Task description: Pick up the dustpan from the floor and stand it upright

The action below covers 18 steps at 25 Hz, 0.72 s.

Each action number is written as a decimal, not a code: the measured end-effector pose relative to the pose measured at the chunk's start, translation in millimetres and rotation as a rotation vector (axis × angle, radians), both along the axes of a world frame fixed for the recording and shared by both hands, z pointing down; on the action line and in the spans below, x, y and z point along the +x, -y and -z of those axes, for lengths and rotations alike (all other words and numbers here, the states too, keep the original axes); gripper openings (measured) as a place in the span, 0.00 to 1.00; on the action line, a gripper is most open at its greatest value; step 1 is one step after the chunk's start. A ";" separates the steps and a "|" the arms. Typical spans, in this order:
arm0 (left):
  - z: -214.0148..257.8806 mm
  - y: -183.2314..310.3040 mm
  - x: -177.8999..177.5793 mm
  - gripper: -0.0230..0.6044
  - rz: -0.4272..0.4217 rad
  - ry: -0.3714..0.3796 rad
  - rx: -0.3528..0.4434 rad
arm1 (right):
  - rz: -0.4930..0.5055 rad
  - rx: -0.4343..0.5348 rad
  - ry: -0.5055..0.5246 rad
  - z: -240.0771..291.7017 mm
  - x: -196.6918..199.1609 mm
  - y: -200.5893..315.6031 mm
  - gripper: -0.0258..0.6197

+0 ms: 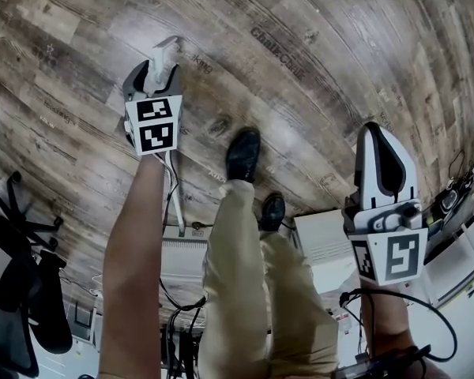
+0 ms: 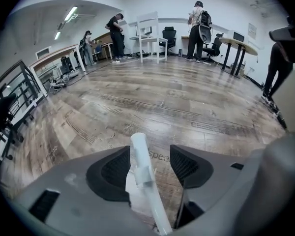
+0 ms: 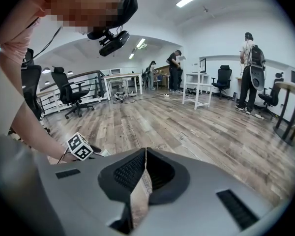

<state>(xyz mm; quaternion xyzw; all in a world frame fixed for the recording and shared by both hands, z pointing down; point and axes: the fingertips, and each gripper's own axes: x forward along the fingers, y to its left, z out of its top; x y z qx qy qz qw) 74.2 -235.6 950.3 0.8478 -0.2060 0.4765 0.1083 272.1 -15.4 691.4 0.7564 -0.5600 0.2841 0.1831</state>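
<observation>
Dustpan handle (image 2: 140, 156) stands upright btwn L tool's (image 2: 150, 165) wide jaws, ungripped, so it seems to stand alone; R tool (image 3: 144, 173) shut, empty, idle.

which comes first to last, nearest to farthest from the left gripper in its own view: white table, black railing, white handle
1. White handle: right between the left gripper's open jaws.
2. Black railing: off to the left, partway across the wooden floor.
3. White table: far back in the middle, near the wall.
</observation>
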 end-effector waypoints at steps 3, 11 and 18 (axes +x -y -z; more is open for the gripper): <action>-10.8 -1.1 -2.6 0.44 0.010 0.008 -0.029 | 0.003 -0.009 0.007 -5.9 -1.1 0.3 0.05; -40.7 4.0 -12.1 0.46 0.085 0.028 -0.113 | 0.015 -0.029 -0.006 -16.2 9.3 3.4 0.05; -55.6 3.9 -19.9 0.33 0.101 0.081 -0.145 | 0.011 -0.057 -0.006 -17.6 7.1 -5.6 0.05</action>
